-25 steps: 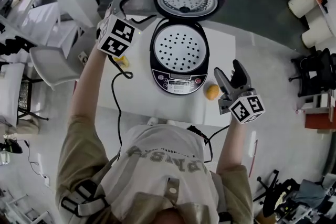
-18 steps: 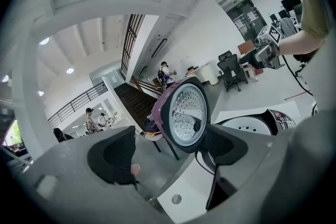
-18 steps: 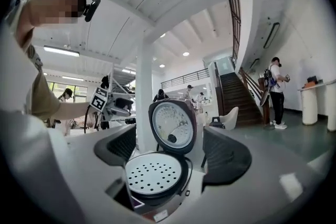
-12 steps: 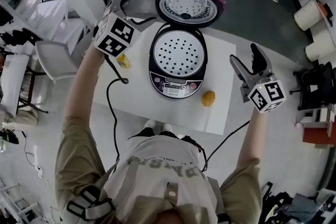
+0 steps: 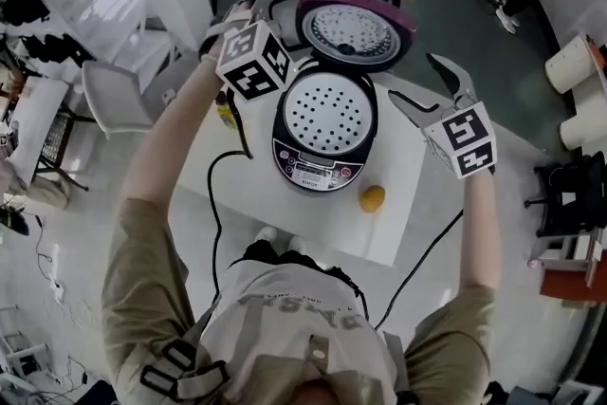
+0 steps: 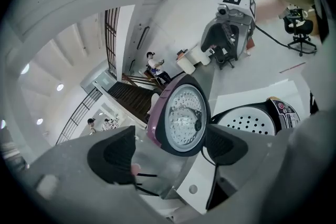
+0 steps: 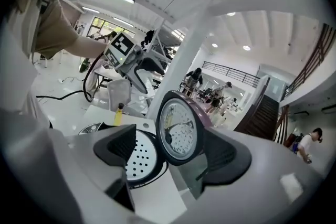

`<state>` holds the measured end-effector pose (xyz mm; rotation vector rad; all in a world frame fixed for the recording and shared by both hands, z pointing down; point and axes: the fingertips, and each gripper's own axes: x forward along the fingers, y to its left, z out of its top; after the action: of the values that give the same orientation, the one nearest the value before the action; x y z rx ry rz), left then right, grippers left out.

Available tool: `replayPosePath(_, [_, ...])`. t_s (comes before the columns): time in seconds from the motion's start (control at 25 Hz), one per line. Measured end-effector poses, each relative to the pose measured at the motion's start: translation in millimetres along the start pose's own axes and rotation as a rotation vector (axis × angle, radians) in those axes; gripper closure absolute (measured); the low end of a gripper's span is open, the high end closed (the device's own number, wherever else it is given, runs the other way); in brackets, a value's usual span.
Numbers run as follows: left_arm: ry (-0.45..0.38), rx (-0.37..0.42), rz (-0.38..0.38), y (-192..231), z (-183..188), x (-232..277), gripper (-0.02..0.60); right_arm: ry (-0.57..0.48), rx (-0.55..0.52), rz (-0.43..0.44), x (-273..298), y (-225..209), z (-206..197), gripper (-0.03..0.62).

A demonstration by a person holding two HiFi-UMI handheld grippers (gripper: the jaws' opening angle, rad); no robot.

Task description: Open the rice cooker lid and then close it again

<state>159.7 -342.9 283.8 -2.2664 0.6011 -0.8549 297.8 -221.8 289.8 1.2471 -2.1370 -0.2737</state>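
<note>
Here both pairs of jaws stand wide apart and grip nothing. Just beyond the tips of the left gripper and the right gripper, between the two, the lid stands raised and neither touches it. Beneath it sits the open cooker with its perforated tray. Behind the right tips lies a yellow fruit. Under the left gripper are a yellow bottle and a black cable on the table.

lid: purple rim, silver inside
cooker: blk
inner tray: wht, dotted
round obj, cooker's 5 o'clock: yellow-orange
table: wht
</note>
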Motion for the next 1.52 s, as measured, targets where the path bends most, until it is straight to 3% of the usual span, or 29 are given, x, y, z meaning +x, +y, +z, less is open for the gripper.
replayPosePath(0.32, [0.046, 0.099, -0.045, -8, 5, 22, 0.15, 0.089, -0.121, 0.035, 35, -8, 15, 0.198])
replayPosePath(0.76, [0.009, 0.212, -0.107, 1, 1, 62, 0.15, 0.243, -0.253, -0.032, 73, -23, 3, 0.198])
replayPosePath(1.52, [-0.008, 0.243, -0.198, 10, -9, 107, 0.15, 0.411, -0.303, -0.096, 117, -59, -18, 0.198])
